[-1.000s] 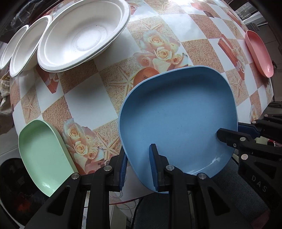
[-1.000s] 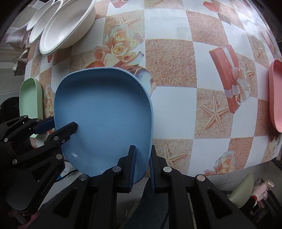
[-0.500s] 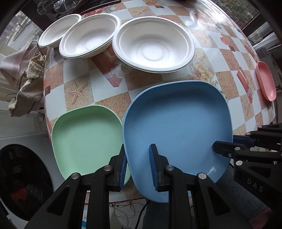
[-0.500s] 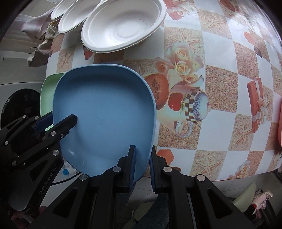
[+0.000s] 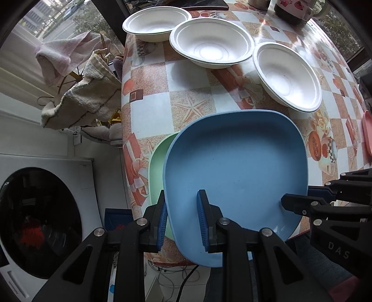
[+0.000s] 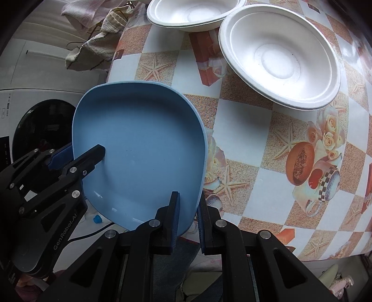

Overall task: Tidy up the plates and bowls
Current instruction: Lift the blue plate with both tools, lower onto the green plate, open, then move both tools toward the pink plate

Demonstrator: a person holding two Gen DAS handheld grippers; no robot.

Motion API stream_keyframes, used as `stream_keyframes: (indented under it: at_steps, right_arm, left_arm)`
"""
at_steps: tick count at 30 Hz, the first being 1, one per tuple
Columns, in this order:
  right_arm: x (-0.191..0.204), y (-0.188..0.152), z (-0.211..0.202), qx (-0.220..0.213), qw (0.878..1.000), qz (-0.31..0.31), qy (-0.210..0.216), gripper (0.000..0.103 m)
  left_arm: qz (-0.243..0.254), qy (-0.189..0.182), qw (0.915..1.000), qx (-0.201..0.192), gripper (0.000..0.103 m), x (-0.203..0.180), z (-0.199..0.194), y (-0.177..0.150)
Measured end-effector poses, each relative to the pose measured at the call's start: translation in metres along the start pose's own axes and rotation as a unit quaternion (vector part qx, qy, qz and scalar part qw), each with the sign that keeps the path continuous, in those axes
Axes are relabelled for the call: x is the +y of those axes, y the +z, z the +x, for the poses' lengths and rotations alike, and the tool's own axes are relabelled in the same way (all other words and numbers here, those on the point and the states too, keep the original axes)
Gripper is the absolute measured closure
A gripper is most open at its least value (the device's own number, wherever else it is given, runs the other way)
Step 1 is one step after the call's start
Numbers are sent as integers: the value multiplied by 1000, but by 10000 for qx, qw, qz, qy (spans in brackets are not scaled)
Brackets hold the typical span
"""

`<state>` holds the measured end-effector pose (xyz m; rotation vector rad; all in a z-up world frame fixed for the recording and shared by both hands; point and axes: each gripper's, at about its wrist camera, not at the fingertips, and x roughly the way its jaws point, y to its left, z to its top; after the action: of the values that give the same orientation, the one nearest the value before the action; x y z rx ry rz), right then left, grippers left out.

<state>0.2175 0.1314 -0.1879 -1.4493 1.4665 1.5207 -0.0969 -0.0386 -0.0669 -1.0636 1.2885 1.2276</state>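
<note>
Both grippers hold one blue plate point(image 5: 234, 167) above the table's near left corner. My left gripper point(image 5: 181, 216) is shut on its near left rim. My right gripper point(image 6: 188, 213) is shut on the plate's point(image 6: 139, 148) right rim. In the left wrist view the right gripper point(image 5: 300, 202) shows at the plate's right edge; in the right wrist view the left gripper point(image 6: 79, 155) shows at its left edge. A green plate point(image 5: 158, 172) lies on the table, mostly hidden under the blue one. Three white bowls point(image 5: 214, 44) point(image 5: 158, 23) point(image 5: 288, 74) stand further back.
The table point(image 5: 148, 111) has a checked cloth with roses and starfish. A pink plate point(image 5: 367, 132) lies at the right edge. Towels point(image 5: 83, 97) hang beside the table's left edge, above a washing machine point(image 5: 39, 209). A dark jar point(image 5: 290, 9) stands at the far end.
Both grippers have carried the blue plate leftward across the table, and it now hangs over the green plate. The white bowls have come fully into view.
</note>
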Motion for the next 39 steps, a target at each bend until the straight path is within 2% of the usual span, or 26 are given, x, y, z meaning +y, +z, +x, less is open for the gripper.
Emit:
stream_keyframes:
  at_steps: [8,10,14,16,18,19,20,21,22,23,26,30,32,39]
  right_arm:
    - [59,39,16,169,9998,26,91,86]
    - [68,9,22,191,9998,1,112,86]
    - [74,9,28,233,9997,9,119,86]
    - [73,9,28,201,9997,-22,123,86]
    - [74,11,31,153,9998,-64,89,86]
    - [78,13,29,128,9999,-63,76,81]
    - [69,11,34,112,9999,-55,25,62]
    - [68,12,32,65,10000,-14,6,48]
    - [68,13,28,-13,10000,50,-1,26]
    - [63,13,27,-105,9999,129,-37,20]
    - [45,13,23,-254,9982,545,-37,20]
    - [-10,-1,40,-306,9915,1266,-56,20]
    - [-38,-5,46,-337,9866,1599,-25,20]
    - [-68,-27,47,-481,9699,2385,53,20]
  left_arm:
    - [1,77,9999,127,76,16,12,1]
    - [-7,70,9998,163,76,20,16,1]
    - [-11,78,9998,204,76,23,20,1]
    - [-20,142,9997,201,73,23,20,1]
    - [-13,107,9997,218,65,23,21,1]
    - [-19,71,9998,210,61,24,22,2]
    - [-24,53,9998,186,53,24,21,2]
    - [-28,44,9999,155,47,24,19,2]
    - [-42,43,9999,110,44,24,16,3]
    - [-59,69,9999,75,41,24,15,3]
    - [-107,-10,9999,17,35,24,11,5]
    - [57,-12,10000,-20,34,14,8,8]
    - [218,-15,9997,-70,34,4,4,10]
    - [1050,-100,9942,-223,32,-47,-7,18]
